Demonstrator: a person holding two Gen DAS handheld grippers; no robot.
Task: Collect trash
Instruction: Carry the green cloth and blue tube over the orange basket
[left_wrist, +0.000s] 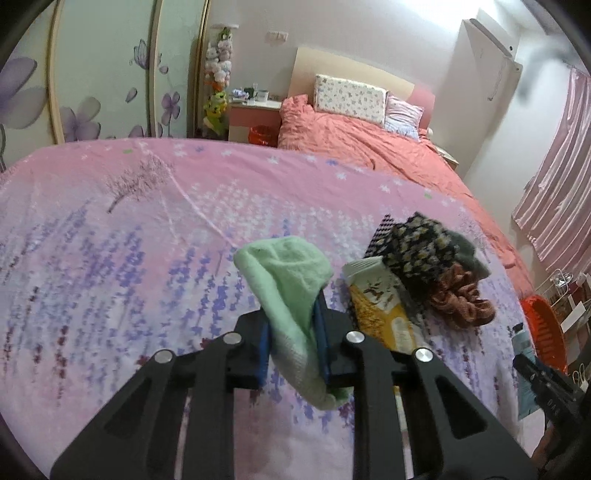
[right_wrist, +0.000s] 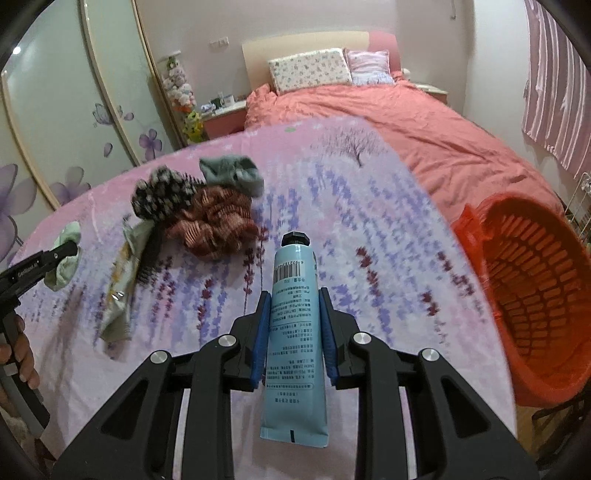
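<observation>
Your right gripper (right_wrist: 293, 332) clenches a light-blue squeeze tube (right_wrist: 293, 332) with a black cap, barcode and unreadable small print. Your left gripper (left_wrist: 291, 343) grips a pale-green knitted cloth (left_wrist: 291, 291). The orange plastic basket (right_wrist: 532, 288) sits at three o'clock.

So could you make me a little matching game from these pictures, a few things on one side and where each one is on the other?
Things:
1. blue tube
2. green cloth
3. orange basket
4. yellow wrapper

Places:
A. lying flat on the bedspread beside the cloth pile
B. off the right edge of the bed
C. clamped in the right gripper
D. clamped in the left gripper

Pairs: 1-C, 2-D, 3-B, 4-A
</observation>
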